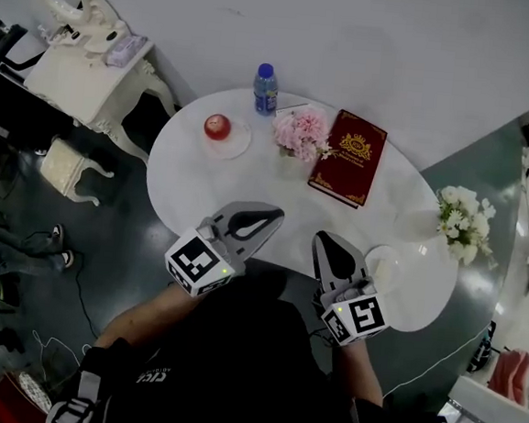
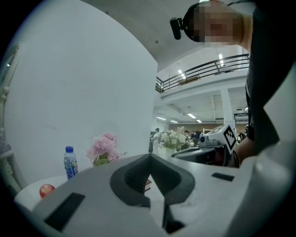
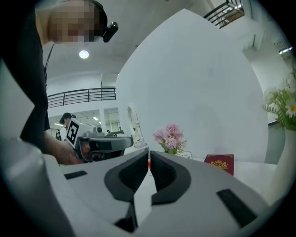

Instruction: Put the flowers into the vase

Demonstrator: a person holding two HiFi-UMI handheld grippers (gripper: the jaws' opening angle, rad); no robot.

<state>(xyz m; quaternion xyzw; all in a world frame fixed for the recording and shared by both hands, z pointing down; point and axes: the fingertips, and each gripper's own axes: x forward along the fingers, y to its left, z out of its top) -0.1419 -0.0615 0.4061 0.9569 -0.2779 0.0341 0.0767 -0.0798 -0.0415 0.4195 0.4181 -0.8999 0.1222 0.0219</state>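
Left gripper: jaws were found pressed together, nothing held.
Right gripper: jaws likewise together, empty.
Pink flowers: stood upright, far across the table, ahead of both tips, judged slightly nearer the left gripper.
White flowers: at the table's right edge, well apart from the right gripper.

No word or number could be read anywhere. The red book bore a gold crest with gold lettering under it, too small to make out. The water bottle had a blue label whose print was illegible. A white card beside the pink flowers carried faint print, also unreadable. The marker cube on the left gripper and the one on the right gripper showed only black-and-white square patterns.
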